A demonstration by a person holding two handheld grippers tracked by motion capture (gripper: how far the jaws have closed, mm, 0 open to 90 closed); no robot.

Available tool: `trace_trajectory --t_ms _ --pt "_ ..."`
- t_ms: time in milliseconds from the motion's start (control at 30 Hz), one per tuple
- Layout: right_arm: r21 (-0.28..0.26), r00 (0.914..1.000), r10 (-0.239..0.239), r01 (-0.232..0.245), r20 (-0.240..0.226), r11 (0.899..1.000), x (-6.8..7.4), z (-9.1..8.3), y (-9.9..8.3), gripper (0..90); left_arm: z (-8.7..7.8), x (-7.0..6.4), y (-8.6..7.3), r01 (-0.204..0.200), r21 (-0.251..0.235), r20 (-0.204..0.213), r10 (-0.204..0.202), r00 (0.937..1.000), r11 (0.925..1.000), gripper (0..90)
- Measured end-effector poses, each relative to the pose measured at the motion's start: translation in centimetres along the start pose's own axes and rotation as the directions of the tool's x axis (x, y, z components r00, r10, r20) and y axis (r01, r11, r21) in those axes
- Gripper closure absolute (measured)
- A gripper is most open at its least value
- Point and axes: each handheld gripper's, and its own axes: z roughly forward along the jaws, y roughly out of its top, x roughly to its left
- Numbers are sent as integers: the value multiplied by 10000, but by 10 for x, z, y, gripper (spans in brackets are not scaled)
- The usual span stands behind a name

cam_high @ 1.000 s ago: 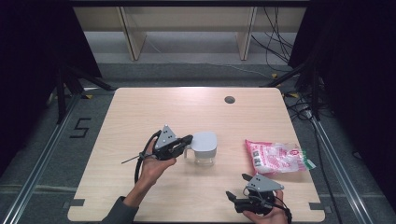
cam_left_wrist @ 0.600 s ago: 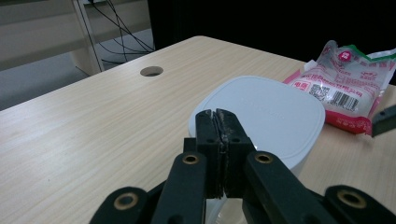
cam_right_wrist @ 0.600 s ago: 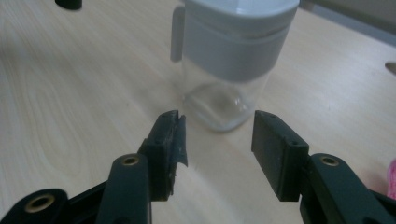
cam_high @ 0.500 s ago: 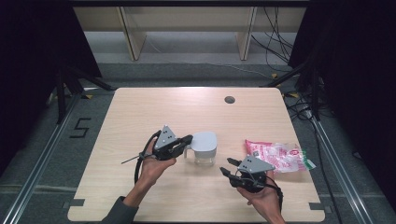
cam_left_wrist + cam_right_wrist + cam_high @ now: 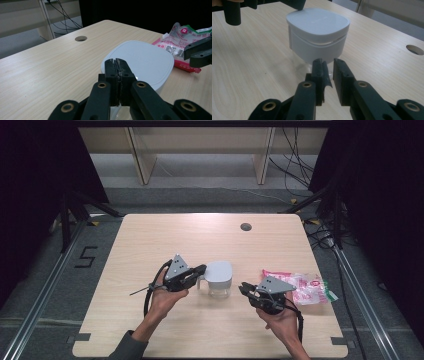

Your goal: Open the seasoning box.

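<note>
The white lidded jug (image 5: pixel 218 277) stands upright on the wooden table (image 5: pixel 150 240) a little toward the person from the table's middle, and it serves as the landmark here: the left gripper (image 5: pixel 200 270) is right at its handle side, the right gripper (image 5: pixel 243 289) is near its opposite side, and a red-and-white snack bag (image 5: pixel 300 286) lies flat beyond that, apart from the jug. In the left gripper view the jaws are pressed together with no gap at the tips, just at the rim of the lid (image 5: pixel 140 62); they probably pinch the handle, though the handle itself is hidden beneath them, so I cannot be sure. The right gripper's jaws stand narrowly parted, a thin slot between them, holding nothing and aimed at the jug's lower body. The jug looks light and rigid — a smooth, matte plastic lid of rounded-square outline over a white collar, with a clear, glossy lower vessel (image 5: pixel 312 63) that seems empty. Smooth walls would likely slip under hard jaws, and the clear part may crack if squeezed hard — so the handle is the better hold for the body, and the lid's overhanging edge (image 5: pixel 332 37), with a visible seam under it, the better place to lift the lid.
</note>
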Motion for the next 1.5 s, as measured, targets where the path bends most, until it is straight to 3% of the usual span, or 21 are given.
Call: trace_trajectory --t_ms 167,233,600,633,867,900,1500 --pt "-154 9992 -408 408 17 9990 -3 3 3 849 1 0 0 8 -69 56 -8 10000 10000 877" --pt "-146 9999 -135 136 104 9998 -1 4 3 861 0 0 0 -21 -61 30 21 10000 10000 878" --pt "56 9992 -410 410 30 9991 -4 13 10 900 -1 0 0 -62 -9 -23 62 10000 10000 880" --pt "34 9980 -626 626 26 9980 -5 14 10 900 -1 0 0 -65 -11 -21 65 10000 10000 880" --pt "197 9987 -511 512 -78 9985 -4 17 11 900 -1 1 -1 -71 7 -57 71 10000 10000 880" --pt "293 9994 -325 328 -104 9990 -3 19 11 900 -1 1 -1 -61 4 -60 61 10000 10000 880" --pt "257 9985 -515 519 -163 9983 -1 26 20 900 -2 1 -1 -59 12 -78 59 10000 10000 880"
